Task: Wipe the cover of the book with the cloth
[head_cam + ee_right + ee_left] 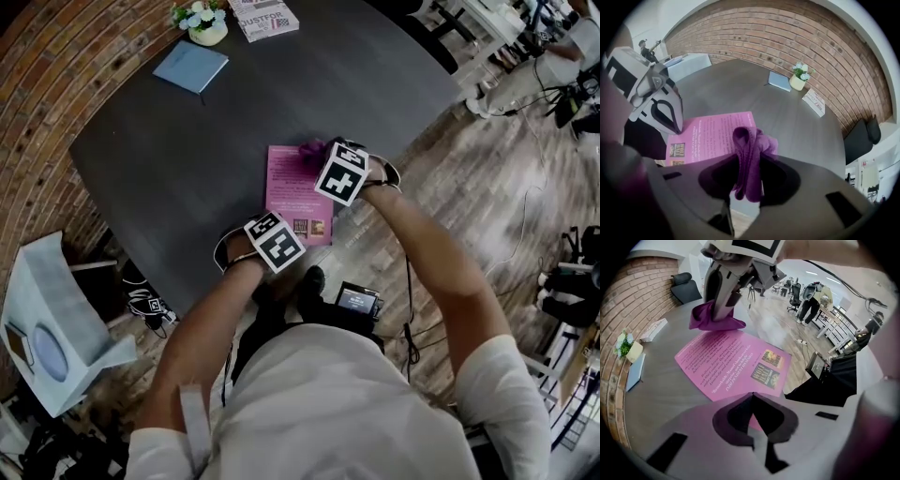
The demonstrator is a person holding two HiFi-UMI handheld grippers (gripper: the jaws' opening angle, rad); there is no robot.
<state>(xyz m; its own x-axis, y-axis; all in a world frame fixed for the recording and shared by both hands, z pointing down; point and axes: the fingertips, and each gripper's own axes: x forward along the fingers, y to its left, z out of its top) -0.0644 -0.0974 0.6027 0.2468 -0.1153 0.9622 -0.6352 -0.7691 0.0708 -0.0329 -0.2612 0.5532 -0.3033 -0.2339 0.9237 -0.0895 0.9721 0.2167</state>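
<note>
Your right gripper (749, 165) is clamped on the bunched purple cloth (752, 139) at the far end of the pink book (292, 192). The book lies close to the near edge of the dark table (187, 141). Your left gripper (753, 397), jaws closed and empty, sits at the book's near end, though whether it presses down is unclear. If it doesn't, a stroke toward you could drag the book off.

The pink book (723, 358) carries lines of small print, among them "Remarkable" and "INDEPENDENT ON SUNDAY". A little pictured cover (765, 375) near the book's corner reads "WOLF HALL". Well beyond the book on the surface (281, 94), a magazine (265, 19) shows "JUSTFOR".
</note>
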